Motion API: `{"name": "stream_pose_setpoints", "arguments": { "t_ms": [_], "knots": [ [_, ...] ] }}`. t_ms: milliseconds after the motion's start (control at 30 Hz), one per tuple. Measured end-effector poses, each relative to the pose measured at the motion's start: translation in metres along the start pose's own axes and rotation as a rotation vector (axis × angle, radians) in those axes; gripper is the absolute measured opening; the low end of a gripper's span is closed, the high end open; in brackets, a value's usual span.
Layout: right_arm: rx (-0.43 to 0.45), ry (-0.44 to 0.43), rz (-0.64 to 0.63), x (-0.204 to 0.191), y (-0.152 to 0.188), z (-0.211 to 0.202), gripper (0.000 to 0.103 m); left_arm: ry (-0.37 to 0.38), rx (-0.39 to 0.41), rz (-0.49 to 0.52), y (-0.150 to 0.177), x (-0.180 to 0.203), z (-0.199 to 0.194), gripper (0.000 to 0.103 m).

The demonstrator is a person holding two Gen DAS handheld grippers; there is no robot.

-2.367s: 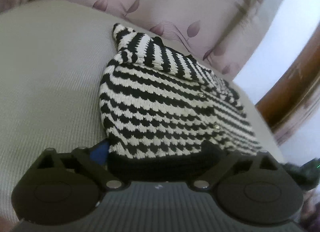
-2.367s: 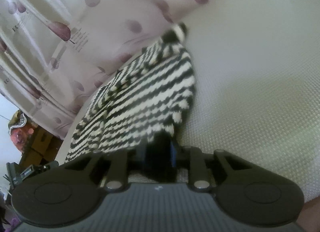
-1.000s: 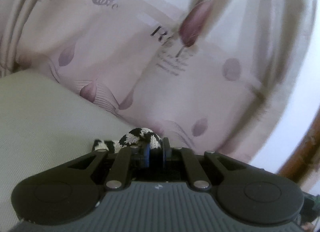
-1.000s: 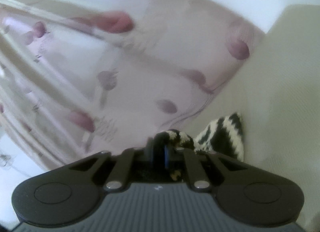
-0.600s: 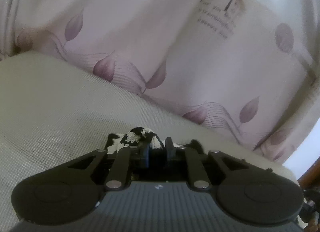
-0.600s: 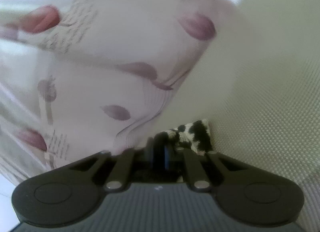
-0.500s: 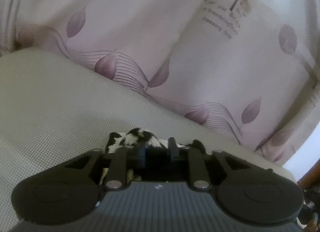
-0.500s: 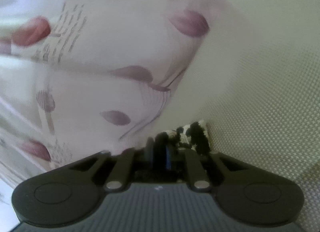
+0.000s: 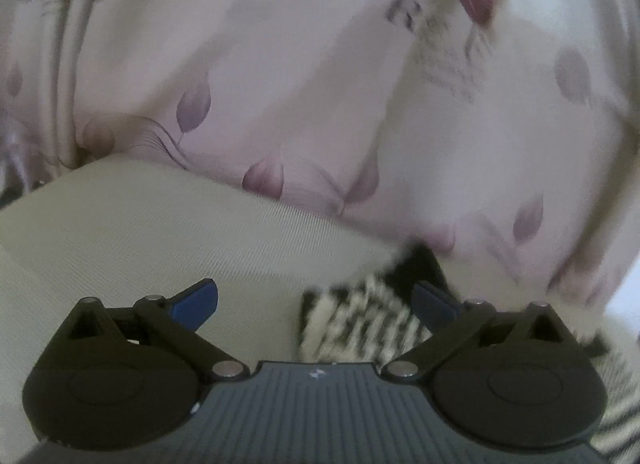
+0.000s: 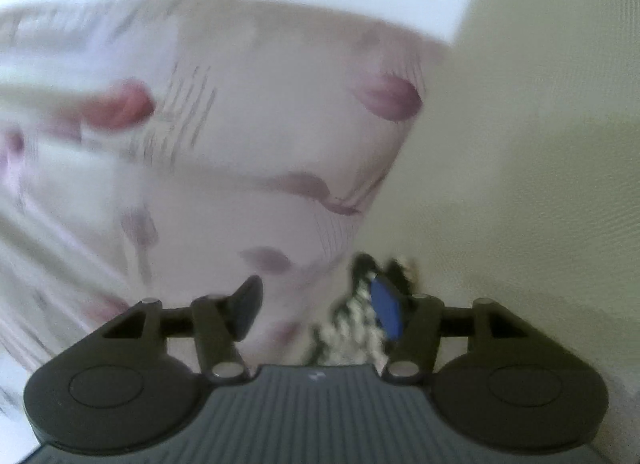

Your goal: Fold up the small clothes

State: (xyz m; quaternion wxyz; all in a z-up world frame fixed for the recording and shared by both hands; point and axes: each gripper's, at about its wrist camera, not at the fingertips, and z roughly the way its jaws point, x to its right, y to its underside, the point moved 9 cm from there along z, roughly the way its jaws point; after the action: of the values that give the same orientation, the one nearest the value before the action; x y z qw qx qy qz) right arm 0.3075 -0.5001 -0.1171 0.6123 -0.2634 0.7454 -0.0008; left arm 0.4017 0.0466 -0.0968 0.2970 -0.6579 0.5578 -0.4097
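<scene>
A pale curtain (image 9: 320, 104) with purple leaves hangs behind the beige cushion (image 9: 140, 232) where the striped knit (image 9: 360, 324) lies. Both grippers, clamped on its hem a second ago, are opening: the left gripper (image 9: 316, 300) stands wide, the right gripper (image 10: 316, 304) half spread, with the knit loose between the fingers of each. The hem appears laid over near the far edge, so this fold looks done. Bare cushion lies to the left; the curtain crowds close ahead.
</scene>
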Motion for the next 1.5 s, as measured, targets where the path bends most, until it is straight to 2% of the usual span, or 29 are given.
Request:
{"name": "stream_pose_setpoints", "arguments": {
  "t_ms": [133,200,267,300,333,433,500,533,600,700,867,900,1033,1133,1200,1300,1367,1433,1500],
  "knots": [
    [-0.039,0.077,-0.174,-0.003,0.027,-0.026,0.061,0.046,-0.118,-0.009,0.032,-0.005,0.002,0.090],
    [-0.084,0.107,-0.239,-0.003,0.045,-0.031,0.061,0.064,-0.147,-0.018,0.043,-0.005,0.000,0.085],
    [-0.112,0.108,-0.285,-0.010,0.057,-0.034,0.061,0.093,-0.167,-0.025,0.053,-0.002,-0.002,0.063],
    [-0.128,0.118,-0.315,-0.014,0.062,-0.034,0.061,0.103,-0.174,-0.021,0.055,0.001,-0.003,0.039],
    [-0.150,0.146,-0.352,-0.016,0.068,-0.033,0.061,0.119,-0.180,-0.016,0.058,0.004,-0.004,0.027],
    [-0.214,0.176,-0.438,-0.021,0.086,-0.026,0.060,0.125,-0.162,0.000,0.060,0.012,-0.014,0.020],
    [-0.223,0.210,-0.492,-0.024,0.092,-0.022,0.056,0.118,-0.156,-0.007,0.061,0.013,-0.023,0.019],
    [-0.232,0.216,-0.507,-0.025,0.095,-0.021,0.039,0.118,-0.160,-0.026,0.063,0.010,-0.029,0.019],
    [-0.250,0.243,-0.532,-0.024,0.099,-0.020,0.023,0.112,-0.170,-0.064,0.070,0.003,-0.039,0.019],
    [-0.262,0.226,-0.535,-0.025,0.101,-0.025,0.018,0.126,-0.193,-0.125,0.089,-0.007,-0.056,0.018],
    [-0.276,0.240,-0.502,-0.019,0.096,-0.024,0.018,0.150,-0.189,-0.096,0.080,-0.006,-0.058,0.018],
    [-0.280,0.233,-0.486,-0.018,0.094,-0.025,0.018,0.143,-0.186,-0.089,0.077,-0.006,-0.059,0.024],
    [-0.265,0.198,-0.418,-0.013,0.087,-0.026,0.020,0.120,-0.124,-0.043,0.062,-0.001,-0.068,0.077],
    [-0.247,0.199,-0.355,-0.006,0.081,-0.029,0.021,0.087,-0.089,0.010,0.052,0.006,-0.072,0.097],
    [-0.246,0.198,-0.351,-0.006,0.081,-0.029,0.021,0.057,-0.078,0.045,0.048,0.010,-0.069,0.097],
    [-0.257,0.212,-0.411,-0.011,0.086,-0.025,0.021,0.012,-0.086,0.101,0.049,0.019,-0.056,0.095],
    [-0.261,0.237,-0.482,-0.016,0.091,-0.023,0.021,-0.006,-0.092,0.131,0.052,0.023,-0.048,0.090],
    [-0.262,0.259,-0.546,-0.020,0.096,-0.021,0.021,-0.027,-0.107,0.149,0.058,0.024,-0.043,0.080],
    [-0.263,0.276,-0.591,-0.023,0.100,-0.019,0.020,-0.038,-0.121,0.150,0.063,0.023,-0.040,0.078]
  ]
}}
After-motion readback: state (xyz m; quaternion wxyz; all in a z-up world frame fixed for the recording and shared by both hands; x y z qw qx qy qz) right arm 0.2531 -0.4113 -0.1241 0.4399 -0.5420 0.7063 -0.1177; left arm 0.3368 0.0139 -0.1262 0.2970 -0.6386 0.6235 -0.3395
